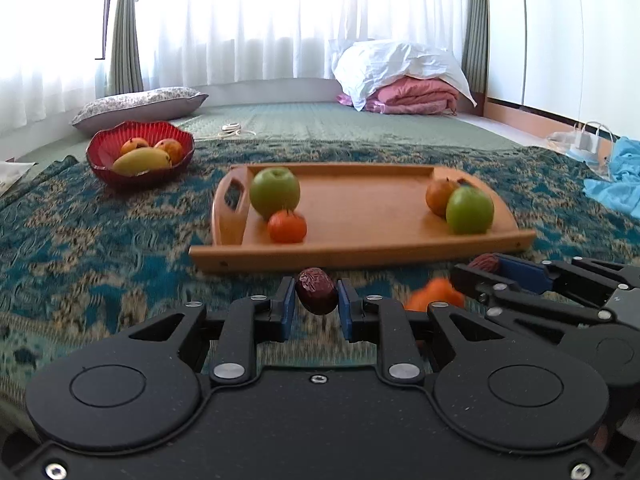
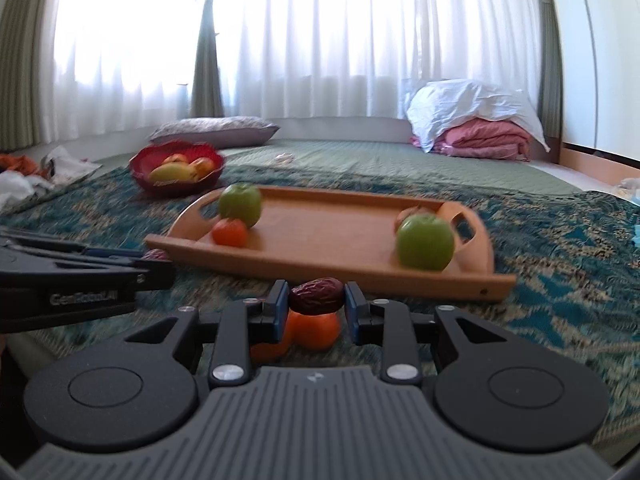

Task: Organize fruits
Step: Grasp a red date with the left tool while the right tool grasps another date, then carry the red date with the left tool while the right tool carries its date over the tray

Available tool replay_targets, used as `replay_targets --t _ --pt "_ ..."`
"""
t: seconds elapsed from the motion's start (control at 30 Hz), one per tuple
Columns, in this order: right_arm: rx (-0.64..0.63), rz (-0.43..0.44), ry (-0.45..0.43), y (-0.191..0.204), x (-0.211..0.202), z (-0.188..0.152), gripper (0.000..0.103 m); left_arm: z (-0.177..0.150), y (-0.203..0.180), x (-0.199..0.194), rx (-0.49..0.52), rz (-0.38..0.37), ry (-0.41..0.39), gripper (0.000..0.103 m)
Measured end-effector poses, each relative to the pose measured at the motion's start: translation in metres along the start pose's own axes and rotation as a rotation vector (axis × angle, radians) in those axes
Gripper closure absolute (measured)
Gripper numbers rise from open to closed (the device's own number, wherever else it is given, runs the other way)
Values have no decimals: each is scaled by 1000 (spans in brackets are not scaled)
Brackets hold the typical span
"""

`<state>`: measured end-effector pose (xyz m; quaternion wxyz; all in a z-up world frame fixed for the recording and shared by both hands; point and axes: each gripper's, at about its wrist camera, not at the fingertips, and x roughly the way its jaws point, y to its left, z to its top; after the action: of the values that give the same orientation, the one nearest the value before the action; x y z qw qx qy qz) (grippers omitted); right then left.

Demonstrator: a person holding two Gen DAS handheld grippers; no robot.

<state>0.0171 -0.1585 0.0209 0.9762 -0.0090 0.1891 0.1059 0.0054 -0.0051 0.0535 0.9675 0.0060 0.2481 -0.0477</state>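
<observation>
My left gripper (image 1: 317,298) is shut on a dark red date (image 1: 316,291), held just before the near edge of the wooden tray (image 1: 360,216). My right gripper (image 2: 316,300) is shut on a second date (image 2: 316,300), above an orange (image 2: 314,330) on the blanket. The right gripper also shows in the left wrist view (image 1: 486,266) with its date (image 1: 485,263). The tray holds a green apple (image 1: 275,193) and a small orange (image 1: 287,227) at its left, and a green apple (image 1: 469,210) with a brownish fruit (image 1: 439,197) at its right.
A red bowl (image 1: 104,150) with a mango and orange fruits stands left of the tray. A patterned blue blanket (image 1: 100,240) covers the floor. A pillow (image 1: 140,106), folded bedding (image 1: 404,80), a blue cloth (image 1: 618,176) and curtains lie behind.
</observation>
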Motion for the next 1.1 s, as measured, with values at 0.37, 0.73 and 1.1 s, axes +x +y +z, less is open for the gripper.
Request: replay_targets --t 0.37,0.73,1.1 --pt "133 -75 -12 -46 45 58 69 68 4 48 -39 -24 -33 82" --pt "194 -82 33 -87 92 102 69 124 24 102 -57 -33 -6 82" --pt "215 -63 229 -116 164 134 69 168 47 181 -97 -66 153 82"
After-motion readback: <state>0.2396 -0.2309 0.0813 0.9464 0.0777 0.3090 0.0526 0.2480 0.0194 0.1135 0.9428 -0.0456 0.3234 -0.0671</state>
